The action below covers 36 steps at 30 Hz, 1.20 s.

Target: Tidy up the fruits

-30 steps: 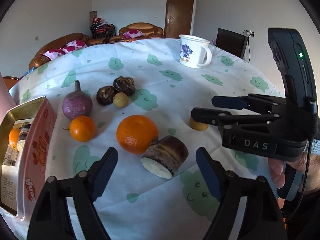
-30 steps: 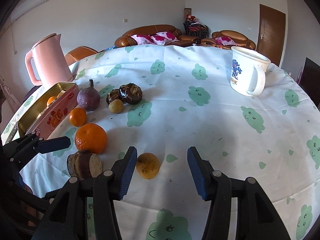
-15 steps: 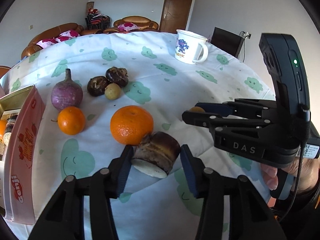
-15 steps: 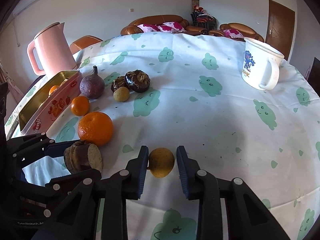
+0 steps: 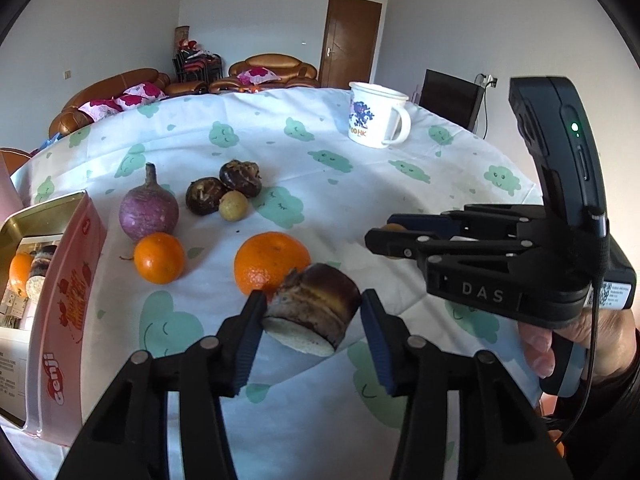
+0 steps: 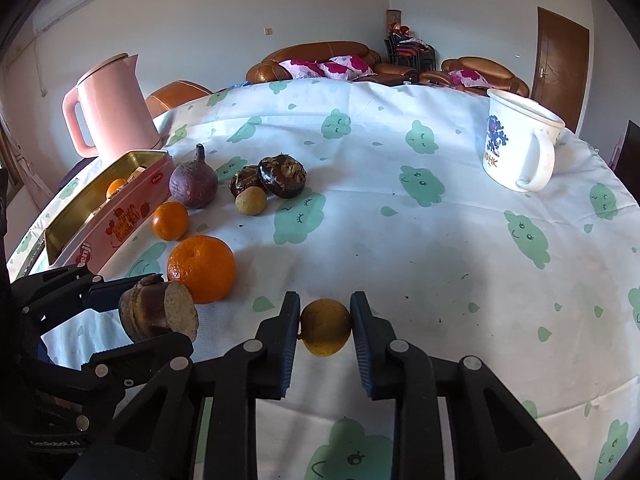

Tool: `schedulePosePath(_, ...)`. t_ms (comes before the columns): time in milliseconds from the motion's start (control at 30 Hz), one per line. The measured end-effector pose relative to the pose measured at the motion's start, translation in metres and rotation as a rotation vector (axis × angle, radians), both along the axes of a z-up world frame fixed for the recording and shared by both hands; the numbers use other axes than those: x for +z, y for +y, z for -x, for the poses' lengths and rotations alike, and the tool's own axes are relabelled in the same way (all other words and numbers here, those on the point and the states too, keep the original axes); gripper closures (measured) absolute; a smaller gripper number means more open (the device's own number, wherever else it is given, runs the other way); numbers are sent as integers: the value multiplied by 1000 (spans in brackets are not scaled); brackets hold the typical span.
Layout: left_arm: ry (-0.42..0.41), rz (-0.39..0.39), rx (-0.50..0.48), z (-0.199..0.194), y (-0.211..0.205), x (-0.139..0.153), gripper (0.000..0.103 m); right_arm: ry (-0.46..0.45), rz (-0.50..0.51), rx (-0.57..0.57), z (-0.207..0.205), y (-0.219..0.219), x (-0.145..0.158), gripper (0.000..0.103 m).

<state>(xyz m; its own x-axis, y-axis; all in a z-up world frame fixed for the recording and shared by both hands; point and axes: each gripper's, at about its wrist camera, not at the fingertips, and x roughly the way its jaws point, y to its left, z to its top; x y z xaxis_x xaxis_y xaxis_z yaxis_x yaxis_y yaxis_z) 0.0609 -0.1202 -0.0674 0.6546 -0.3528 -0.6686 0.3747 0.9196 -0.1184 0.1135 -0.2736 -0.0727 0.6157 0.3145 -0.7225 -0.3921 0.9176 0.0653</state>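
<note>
- Fruits lay spread over the left half of the table (image 6: 400,240); sat mostly near its left edge, beside the open tin (image 6: 72,236).
- Left gripper (image 5: 312,320): clamped across the cut root chunk (image 5: 312,312), pads pressed on its dark barrel sides, pale cut face turned toward the camera.
- Root chunk: judged dense, stiff and rough-skinned, unlikely to slip; best held across the barrel, not on the crumbly cut face.
- Right gripper (image 6: 325,326): pinched tight on the small yellow fruit (image 6: 325,326) near the table's front edge.
- Yellow fruit: judged light, round and smooth, prone to squirt out or bruise; best gripped across its widest girth.
- Large orange (image 6: 201,269) and small orange (image 6: 170,220): judged firm, a little yielding, likely to roll.
- Hard to tell: whether either held piece was clear of the cloth.
- Hidden: most of the tin's inside, only an orange (image 5: 20,272) and a brown piece showing; tin's near end cut off.
- Dark wrinkled pair (image 5: 224,188): kind unclear.
</note>
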Motion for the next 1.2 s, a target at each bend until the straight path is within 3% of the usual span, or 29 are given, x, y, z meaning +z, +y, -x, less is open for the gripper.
schedulePosePath(1200,-186,12,96,15,23,23,53,-232,-66,26,33,-9,27,76)
